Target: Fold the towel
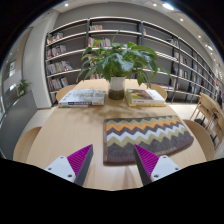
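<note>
Ahead, towel (147, 136) (near edge hidden) beyond open claw (113, 163).

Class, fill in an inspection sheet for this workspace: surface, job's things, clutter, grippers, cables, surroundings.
Surface: round wooden table.
Job's things: zigzag towel, lying flat and unfolded just ahead of the fingers.
Clutter: potted plant at the table's middle; books left of it, another book right of it.
Grippers: gripper open, holding nothing; right finger over the towel's near edge.
Cables: nothing seen.
Surroundings: bookshelves behind; chairs around the table.
</note>
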